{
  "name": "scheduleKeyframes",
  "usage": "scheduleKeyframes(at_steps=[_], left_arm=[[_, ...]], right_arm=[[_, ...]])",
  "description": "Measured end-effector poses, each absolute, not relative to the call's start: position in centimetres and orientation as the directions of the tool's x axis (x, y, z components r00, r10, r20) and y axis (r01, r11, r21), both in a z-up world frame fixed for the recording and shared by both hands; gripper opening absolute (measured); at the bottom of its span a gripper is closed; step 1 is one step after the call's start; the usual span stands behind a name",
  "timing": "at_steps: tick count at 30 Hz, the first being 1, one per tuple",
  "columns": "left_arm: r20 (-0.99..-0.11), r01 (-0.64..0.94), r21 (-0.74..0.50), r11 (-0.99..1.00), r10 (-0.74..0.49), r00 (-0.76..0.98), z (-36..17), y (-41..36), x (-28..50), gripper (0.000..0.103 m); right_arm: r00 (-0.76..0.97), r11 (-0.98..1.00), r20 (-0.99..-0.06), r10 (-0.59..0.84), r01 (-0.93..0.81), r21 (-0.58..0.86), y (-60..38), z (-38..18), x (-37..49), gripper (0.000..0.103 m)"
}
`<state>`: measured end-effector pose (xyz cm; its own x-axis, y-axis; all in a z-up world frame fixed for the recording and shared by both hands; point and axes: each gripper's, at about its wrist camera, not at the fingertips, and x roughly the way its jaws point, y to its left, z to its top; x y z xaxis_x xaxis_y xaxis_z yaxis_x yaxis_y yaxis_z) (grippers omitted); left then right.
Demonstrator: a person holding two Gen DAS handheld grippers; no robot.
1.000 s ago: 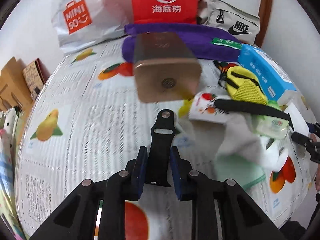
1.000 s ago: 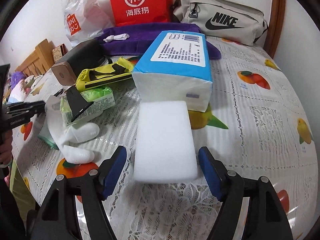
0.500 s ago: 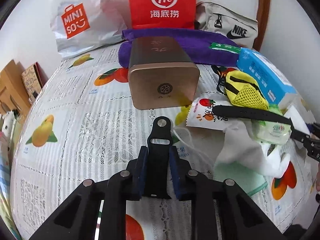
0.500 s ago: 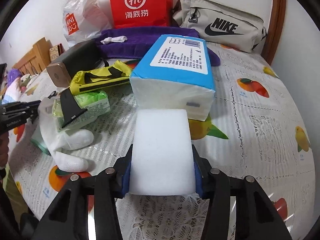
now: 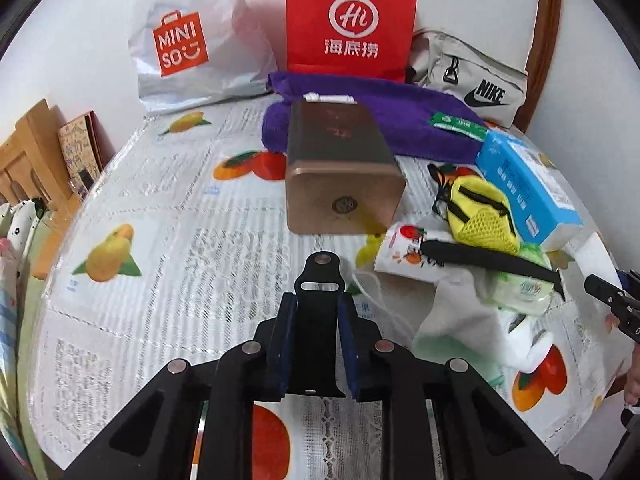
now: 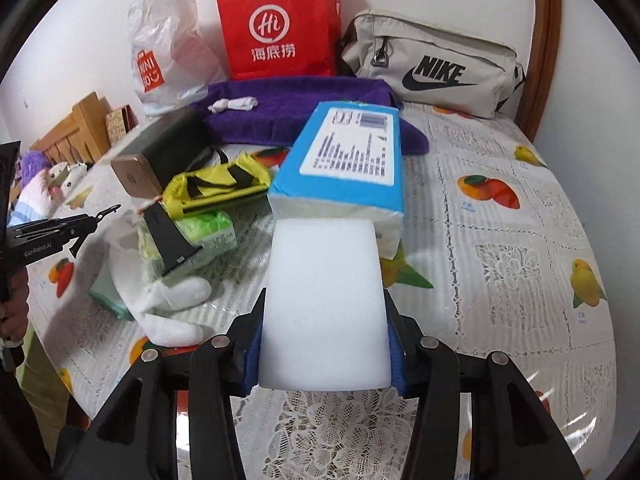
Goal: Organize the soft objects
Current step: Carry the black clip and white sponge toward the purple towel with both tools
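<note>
My left gripper (image 5: 316,344) is shut on a black strap (image 5: 318,312) and holds it over the fruit-print tablecloth (image 5: 160,280). My right gripper (image 6: 324,344) is shut on a white sponge block (image 6: 324,304) just in front of a blue tissue pack (image 6: 344,160). A pile lies between them: white socks (image 6: 172,304), a yellow mesh pouch (image 6: 216,188), a green wipes pack (image 6: 208,232), another black strap piece (image 6: 168,240). A purple towel (image 6: 296,108) lies behind. The left gripper also shows in the right wrist view (image 6: 100,216).
A bronze box (image 5: 340,168) lies mid-table. A red paper bag (image 5: 348,20), a Miniso bag (image 5: 188,40) and a Nike pouch (image 6: 432,64) stand against the back wall. A snack packet (image 5: 408,252) lies by the pile. Wooden furniture (image 5: 28,164) stands off the left edge.
My right gripper closed on the white sponge block and lifted it slightly. My left gripper, still holding the black strap, shifted a little; the bronze box now sits still.
</note>
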<state>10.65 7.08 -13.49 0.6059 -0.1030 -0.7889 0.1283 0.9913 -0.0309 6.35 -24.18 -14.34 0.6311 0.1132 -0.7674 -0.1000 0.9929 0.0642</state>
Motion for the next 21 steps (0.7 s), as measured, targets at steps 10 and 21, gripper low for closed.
scheduleKeyframes(at_steps=[10,21], left_arm=[[-0.759,0.115,-0.033,0.993,-0.100,0.644,-9.8,7.0,11.4,0.020],[-0.740,0.097,-0.041,0.994,-0.096,0.666,-7.0,6.5,13.6,0.020]], right_arm=[[0.647,0.987,-0.747,0.154,-0.135,0.086,-24.1,-11.5,6.7,0.049],[0.658,0.976,-0.721,0.215,-0.161,0.145,-24.6,-8.8,8.7,0.049]])
